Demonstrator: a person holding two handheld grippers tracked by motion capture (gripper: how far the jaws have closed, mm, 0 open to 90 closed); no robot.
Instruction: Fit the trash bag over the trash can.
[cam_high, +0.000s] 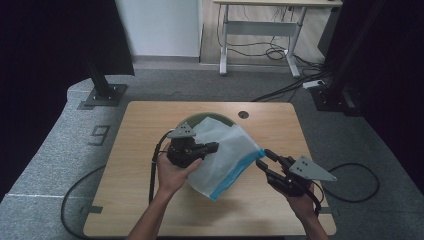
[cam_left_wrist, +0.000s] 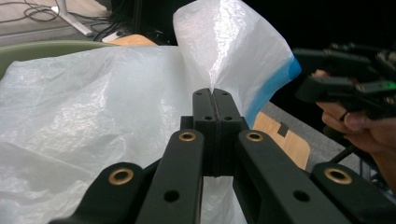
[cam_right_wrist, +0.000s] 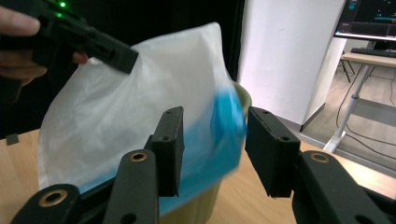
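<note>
A white plastic bag (cam_high: 225, 152) with a blue band along its mouth lay draped over a green bin (cam_high: 200, 120) near the middle of the wooden counter (cam_high: 140, 195); the bag's blue edge ran down its right side towards the front of the counter, and the bin's rim showed only at the back, behind the plastic

The left gripper (cam_high: 216, 146) sat over the bag's left part, held in the person's left hand (cam_high: 172, 172), its tips pointing right across the film; in the left gripper view its jaws were pressed together on a fold of the white plastic, which rose in a peak straight out of the seam between the pads (the pinch lay well inside the sheet, not on the blue band); the rest of the bag (cam_left_wrist: 84, 126) spread out below and to the left of it, with the green bin's rim (cam_left_wrist: 42, 49) behind

The right gripper (cam_high: 261, 159) stood at the bag's right edge, just beside the blue band, its tips aimed left at the plastic; its jaws had just been opening, and in the right gripper view they stood spread, with the blurred blue edge (cam_right_wrist: 224, 121) in the gap between them and neither pad pressing on it; the left gripper (cam_right_wrist: 119, 58) showed there at the upper left, clamped on the bag's top corner
</note>
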